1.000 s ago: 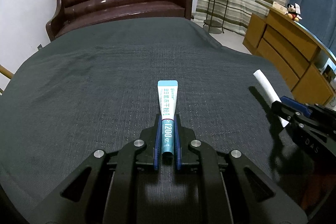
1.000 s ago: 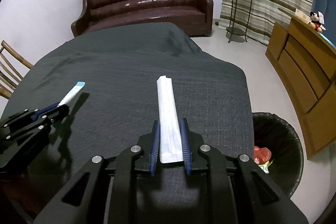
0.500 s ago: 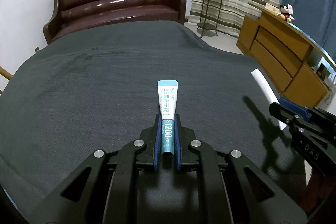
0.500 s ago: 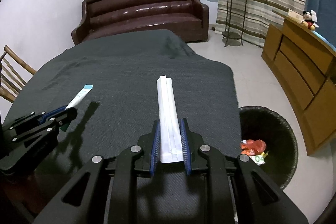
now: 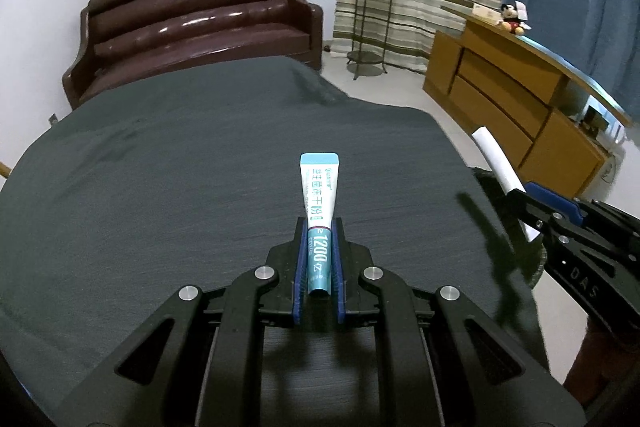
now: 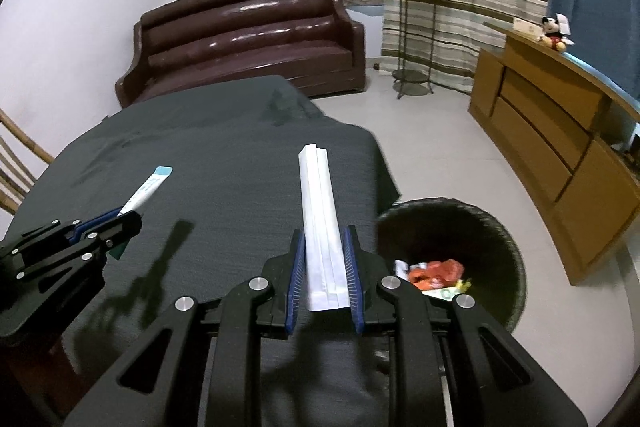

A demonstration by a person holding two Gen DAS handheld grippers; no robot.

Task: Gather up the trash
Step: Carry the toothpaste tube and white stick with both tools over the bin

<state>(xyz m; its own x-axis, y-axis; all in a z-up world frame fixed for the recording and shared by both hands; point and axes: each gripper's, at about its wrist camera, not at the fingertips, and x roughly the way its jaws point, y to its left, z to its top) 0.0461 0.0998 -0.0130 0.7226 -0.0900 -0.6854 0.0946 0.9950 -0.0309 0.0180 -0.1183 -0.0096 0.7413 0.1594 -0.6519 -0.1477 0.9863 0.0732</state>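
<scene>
My left gripper is shut on a teal and white sachet that sticks out forward over the dark tablecloth. In the right wrist view that same left gripper and sachet show at the left. A long folded white paper wrapper is clamped in my right gripper, held above the cloth's right edge. From the left wrist view the right gripper and its white wrapper appear at the right. A black trash bin with orange and white trash inside stands on the floor, right of the table.
A brown leather sofa stands behind the table. A wooden cabinet with a plush toy lines the right wall. A plant stand is by the striped curtains, and a wooden chair at the far left.
Both grippers have moved to the right with their items still held. The trash bin has come further into the right wrist view, and the table's right edge is closer.
</scene>
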